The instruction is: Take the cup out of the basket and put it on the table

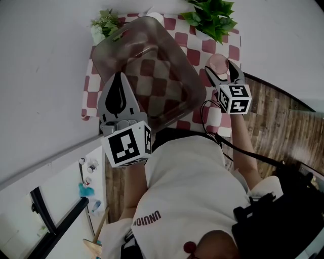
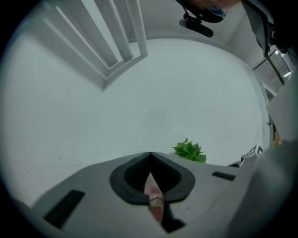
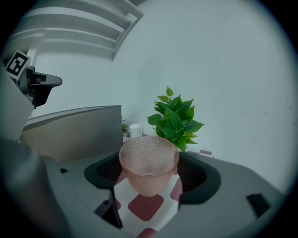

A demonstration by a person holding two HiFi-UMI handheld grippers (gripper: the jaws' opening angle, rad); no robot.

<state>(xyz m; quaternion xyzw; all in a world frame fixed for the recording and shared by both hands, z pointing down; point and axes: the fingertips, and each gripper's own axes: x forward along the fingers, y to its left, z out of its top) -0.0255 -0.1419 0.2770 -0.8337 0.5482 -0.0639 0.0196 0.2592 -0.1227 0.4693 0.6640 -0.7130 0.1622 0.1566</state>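
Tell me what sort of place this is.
Probably a home-style room or staged corner: a red-checked tablecloth against a white wall, potted plants, and a wood-plank floor.

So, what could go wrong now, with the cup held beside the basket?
1. The cup in the right gripper is close to the plant; moving forward may hit the leaves.
2. It is near the right edge of the checked cloth; set down there, it could tip off.
3. The left gripper pinches only the thin wall of the basket, which might slip.
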